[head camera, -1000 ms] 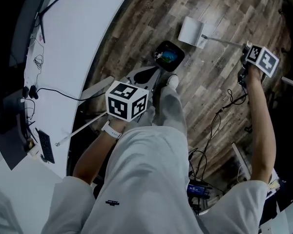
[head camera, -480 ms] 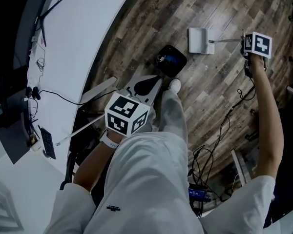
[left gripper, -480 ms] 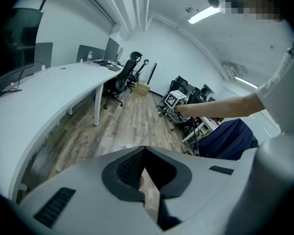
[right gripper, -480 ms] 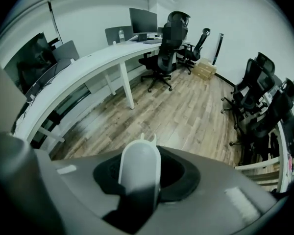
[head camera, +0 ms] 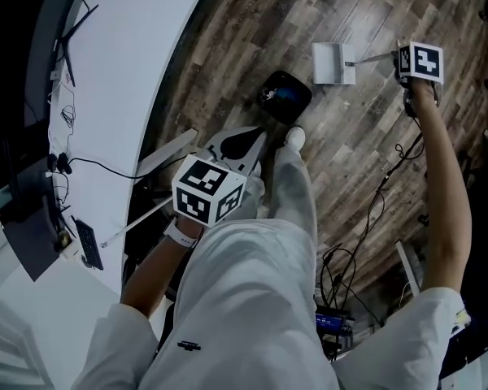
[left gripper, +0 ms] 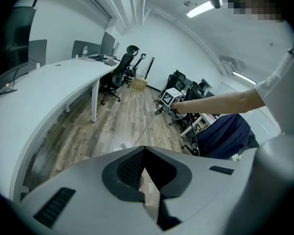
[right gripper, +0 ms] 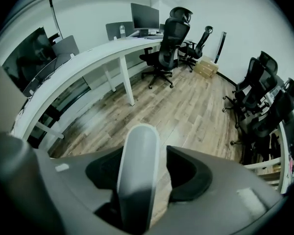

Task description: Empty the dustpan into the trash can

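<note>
Now, upper right, the right gripper [head camera: 397,58] has just been spreading its jaws around the handle of the dustpan [head camera: 333,63] on the floor. The left gripper [left gripper: 144,180] has its jaws pressed together. Unheld, the handle may topple near the trash can [head camera: 285,97].

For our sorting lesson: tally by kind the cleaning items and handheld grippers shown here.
Dustpan: 1
Trash can: 1
Grippers: 2 (left gripper, jaws shut; right gripper, jaws have just been opening, dustpan handle between them)
Total: 4
</note>
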